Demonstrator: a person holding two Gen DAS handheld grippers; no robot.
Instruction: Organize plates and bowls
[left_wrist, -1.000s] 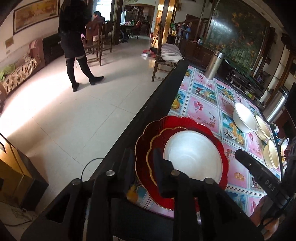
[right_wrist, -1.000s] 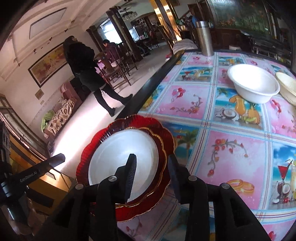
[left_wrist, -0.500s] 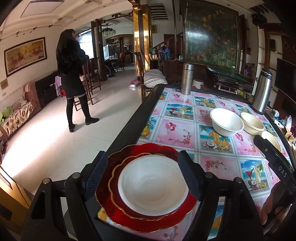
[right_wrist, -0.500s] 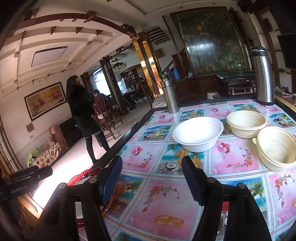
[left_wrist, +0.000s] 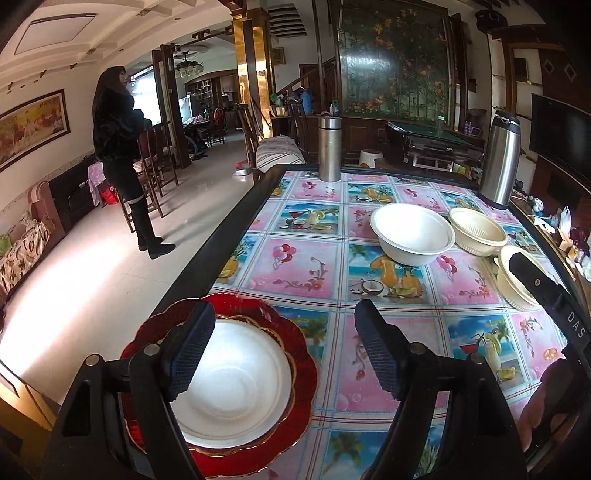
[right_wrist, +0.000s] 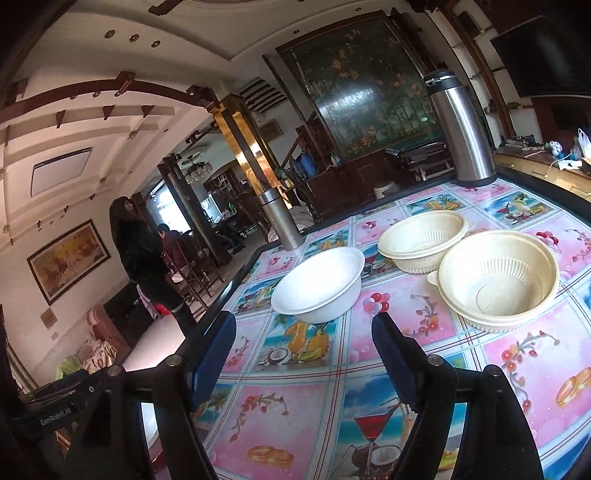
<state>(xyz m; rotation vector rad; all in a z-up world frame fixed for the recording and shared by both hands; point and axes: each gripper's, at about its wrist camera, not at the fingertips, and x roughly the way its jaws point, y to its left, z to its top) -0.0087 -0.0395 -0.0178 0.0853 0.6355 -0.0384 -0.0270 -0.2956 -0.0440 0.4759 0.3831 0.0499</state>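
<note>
A white plate (left_wrist: 236, 376) lies on stacked red scalloped plates (left_wrist: 295, 417) at the table's near left corner. My left gripper (left_wrist: 284, 354) is open and empty just above and right of that stack. A white bowl (left_wrist: 412, 232) (right_wrist: 319, 284) and two cream ribbed bowls (left_wrist: 476, 230) (right_wrist: 498, 280) (right_wrist: 421, 240) stand further back. My right gripper (right_wrist: 303, 347) is open and empty, a short way in front of the white bowl; part of it shows at the right of the left wrist view (left_wrist: 546, 299).
Two steel flasks (left_wrist: 330, 147) (left_wrist: 498, 158) stand at the far table edge. The patterned tablecloth (left_wrist: 303, 266) has a black rim (left_wrist: 207, 254) on the left. A person (left_wrist: 122, 155) stands on the floor to the left, near chairs.
Both grippers opened and drew back from the plate stack. The right gripper swung right towards the bowls; the left now sits right of the stack.
</note>
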